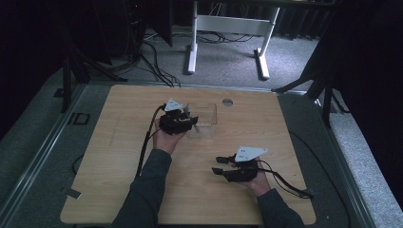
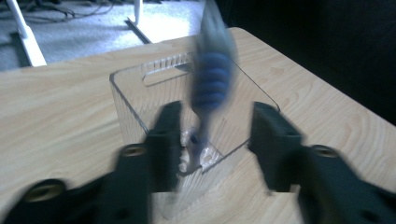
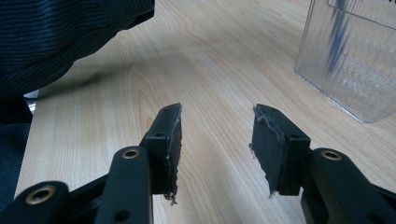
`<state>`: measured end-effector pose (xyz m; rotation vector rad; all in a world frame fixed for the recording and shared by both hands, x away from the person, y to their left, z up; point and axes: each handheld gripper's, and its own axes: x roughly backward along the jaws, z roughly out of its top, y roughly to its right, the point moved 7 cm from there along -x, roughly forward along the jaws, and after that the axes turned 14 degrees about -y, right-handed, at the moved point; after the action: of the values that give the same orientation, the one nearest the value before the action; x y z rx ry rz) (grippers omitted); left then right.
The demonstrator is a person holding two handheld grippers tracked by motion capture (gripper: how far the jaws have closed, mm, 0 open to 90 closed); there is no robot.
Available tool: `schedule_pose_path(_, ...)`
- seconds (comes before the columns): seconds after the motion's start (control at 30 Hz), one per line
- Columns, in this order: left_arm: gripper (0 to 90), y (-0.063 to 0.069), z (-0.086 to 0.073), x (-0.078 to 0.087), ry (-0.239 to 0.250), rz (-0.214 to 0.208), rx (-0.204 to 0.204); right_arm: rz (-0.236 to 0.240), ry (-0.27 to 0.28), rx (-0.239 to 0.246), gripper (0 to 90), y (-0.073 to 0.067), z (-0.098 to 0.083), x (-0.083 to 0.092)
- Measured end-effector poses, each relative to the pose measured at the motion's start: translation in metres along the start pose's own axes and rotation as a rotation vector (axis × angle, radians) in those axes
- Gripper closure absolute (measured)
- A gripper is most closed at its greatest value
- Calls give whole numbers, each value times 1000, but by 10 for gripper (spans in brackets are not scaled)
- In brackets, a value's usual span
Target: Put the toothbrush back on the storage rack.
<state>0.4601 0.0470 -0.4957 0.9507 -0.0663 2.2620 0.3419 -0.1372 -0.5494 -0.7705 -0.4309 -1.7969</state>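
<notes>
A clear ribbed plastic container (image 1: 207, 119) stands on the wooden table (image 1: 119, 156) behind its middle. In the left gripper view a blurred, blue-handled tool (image 2: 212, 84) stands upright in the container (image 2: 135, 102), its lower end inside. My left gripper (image 2: 217, 109) is at the container's near wall with its jaws apart on either side of the tool, and neither pad presses on it. In the high view the left gripper (image 1: 191, 122) sits at the container's left edge. My right gripper (image 1: 216, 165) rests low over the table's front right. It (image 3: 217, 112) is open with nothing between its pads, and the container (image 3: 355, 70) shows to its upper right.
A round grommet hole (image 1: 227, 101) lies in the table behind the container. Beyond the far edge a white desk frame (image 1: 228, 23) and loose cables (image 1: 157, 66) are on the grey carpet. A dark sleeve (image 3: 60, 37) crosses the upper left of the right gripper view.
</notes>
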Motion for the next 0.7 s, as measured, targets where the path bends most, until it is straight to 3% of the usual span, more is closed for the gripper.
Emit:
schedule_pose_path(0.1, 392, -5, 0, 7, 48, 15, 33, -1, 0, 1, 520, 0, 0, 0)
schedule_pose_path(0.33, 306, -10, 1, 23, 91, 46, 38, 0, -2, 1, 519, 0, 0, 0)
schedule_pose_path(0.43, 291, -12, 3, 38, 136, 57, 47, 0, -1, 0, 520, 0, 0, 0)
schedule_pose_path(0.7, 280, -26, -6, 62, 154, 109, 39, -1, -6, 0, 518, 0, -1, -1)
